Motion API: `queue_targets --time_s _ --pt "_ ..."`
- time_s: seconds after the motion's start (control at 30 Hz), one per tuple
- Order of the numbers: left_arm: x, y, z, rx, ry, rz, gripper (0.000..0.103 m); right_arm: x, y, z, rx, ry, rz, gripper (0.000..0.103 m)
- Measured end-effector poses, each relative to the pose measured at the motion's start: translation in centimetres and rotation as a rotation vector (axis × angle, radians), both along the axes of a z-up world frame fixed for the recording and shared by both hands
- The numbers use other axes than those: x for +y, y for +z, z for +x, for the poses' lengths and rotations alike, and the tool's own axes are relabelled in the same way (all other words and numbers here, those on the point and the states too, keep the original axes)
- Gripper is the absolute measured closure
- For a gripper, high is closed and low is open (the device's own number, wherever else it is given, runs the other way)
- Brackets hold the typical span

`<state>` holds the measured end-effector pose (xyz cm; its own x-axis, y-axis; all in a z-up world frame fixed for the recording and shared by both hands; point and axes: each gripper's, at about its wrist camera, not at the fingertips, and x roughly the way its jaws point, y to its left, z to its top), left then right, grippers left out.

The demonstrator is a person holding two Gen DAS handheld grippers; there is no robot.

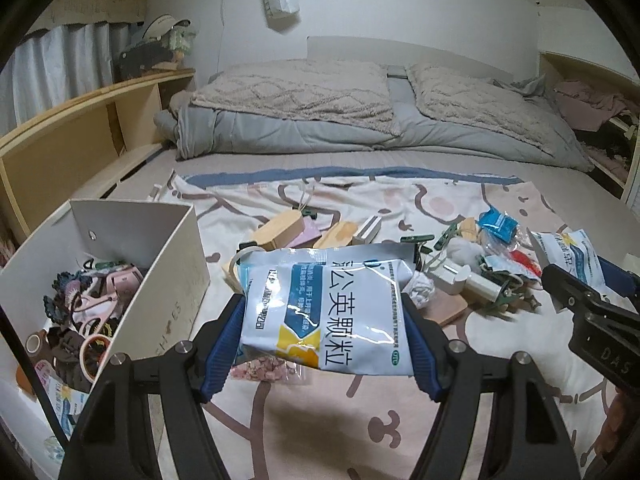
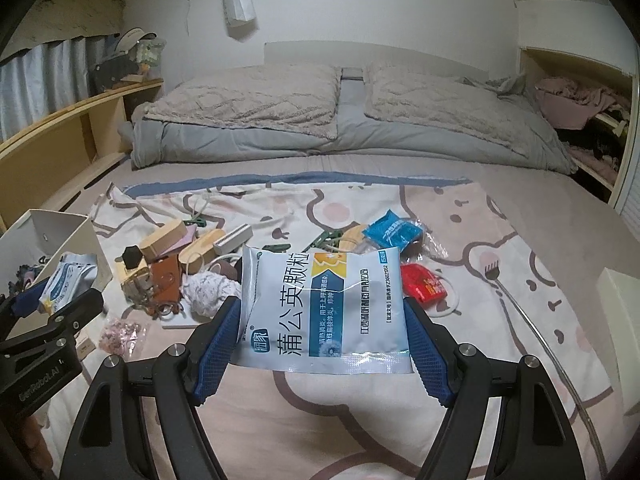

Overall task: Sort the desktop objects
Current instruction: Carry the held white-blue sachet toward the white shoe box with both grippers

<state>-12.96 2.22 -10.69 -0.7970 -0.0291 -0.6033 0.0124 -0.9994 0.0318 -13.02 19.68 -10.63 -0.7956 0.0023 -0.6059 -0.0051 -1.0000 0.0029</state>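
Observation:
My left gripper (image 1: 324, 308) is shut on a white and blue medicine sachet (image 1: 326, 312) and holds it above the patterned sheet, right of the white box (image 1: 176, 276). My right gripper (image 2: 322, 312) is shut on a second, like sachet (image 2: 324, 312) held above the sheet. In the left wrist view the right gripper and its sachet (image 1: 568, 256) show at the far right. In the right wrist view the left gripper's sachet (image 2: 68, 280) shows at the far left, near the box (image 2: 60, 236). The box holds hair clips, tape rolls and another sachet.
A heap of small things lies on the sheet: wooden blocks (image 2: 164, 244), green clips (image 1: 416, 238), a blue packet (image 2: 394, 230), a red packet (image 2: 422, 284), a brown leather piece (image 2: 166, 280), a pink bead bag (image 2: 120, 332). Folded bedding and pillows lie behind. A wooden shelf runs along the left.

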Motion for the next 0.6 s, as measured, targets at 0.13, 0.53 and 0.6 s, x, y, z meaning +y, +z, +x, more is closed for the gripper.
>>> queue_targets --time_s 0.13,0.53,0.6 --pt "0.2 0.7 0.3 0.017 -0.009 0.002 0.03 0.1 0.6 0.2 0.015 0.001 -0.006 0.024" --pt "1.9 -4.5 1.0 -0.201 -0.028 0.039 0.03 1.2 0.7 0.0 0.005 -0.033 -0.008 0.024" --pt "2.3 -5.5 1.4 -0.241 -0.033 0.044 0.03 1.5 0.8 0.0 0.006 -0.038 -0.011 0.024"
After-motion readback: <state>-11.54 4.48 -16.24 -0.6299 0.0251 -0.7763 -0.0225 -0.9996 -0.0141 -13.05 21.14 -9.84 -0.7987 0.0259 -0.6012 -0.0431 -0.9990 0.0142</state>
